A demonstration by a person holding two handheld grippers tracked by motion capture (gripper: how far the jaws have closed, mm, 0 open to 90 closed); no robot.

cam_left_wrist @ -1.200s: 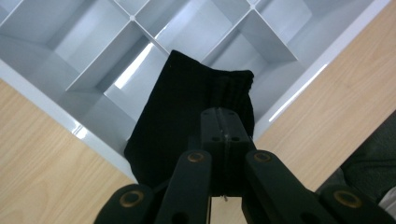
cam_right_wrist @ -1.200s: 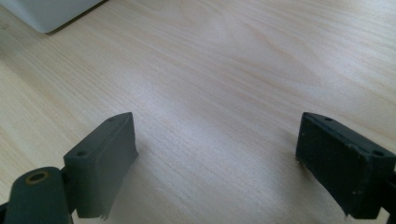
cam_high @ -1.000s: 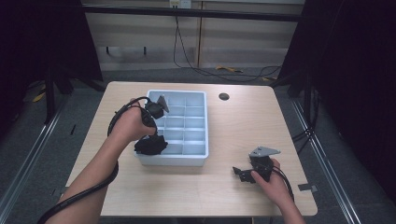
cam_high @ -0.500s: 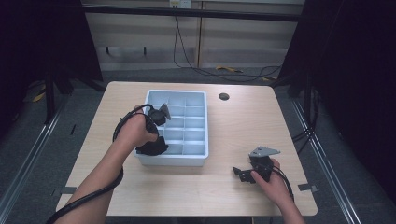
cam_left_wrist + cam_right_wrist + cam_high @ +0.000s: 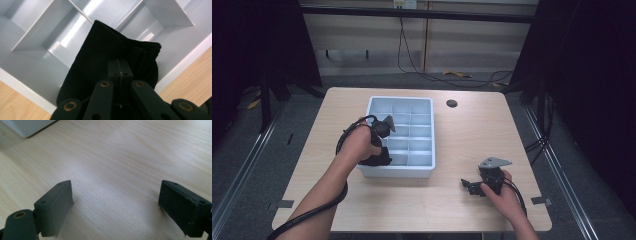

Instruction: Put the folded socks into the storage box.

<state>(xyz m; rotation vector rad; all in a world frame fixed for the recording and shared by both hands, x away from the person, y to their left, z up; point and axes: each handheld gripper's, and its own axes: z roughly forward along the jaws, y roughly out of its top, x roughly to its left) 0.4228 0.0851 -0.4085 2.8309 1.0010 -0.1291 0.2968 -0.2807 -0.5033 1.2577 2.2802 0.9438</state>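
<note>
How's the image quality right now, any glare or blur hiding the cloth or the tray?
High view: room dark, table evenly lit, slightly soft. Left gripper view: bright glare streaks on the tray dividers; the black cloth is nearly featureless, and the left gripper, shut on it, is hard to separate from it. Right gripper view: sharp wood grain, soft shadow under the open right gripper.

From my feed I see a light wooden table (image 5: 362, 200) on grey floor (image 5: 242, 175) — pale panelled cabinets (image 5: 362, 35) behind, a cable (image 5: 427, 75) trailing down them. Both sides are dark — black curtains (image 5: 592, 75) flank it.
</note>
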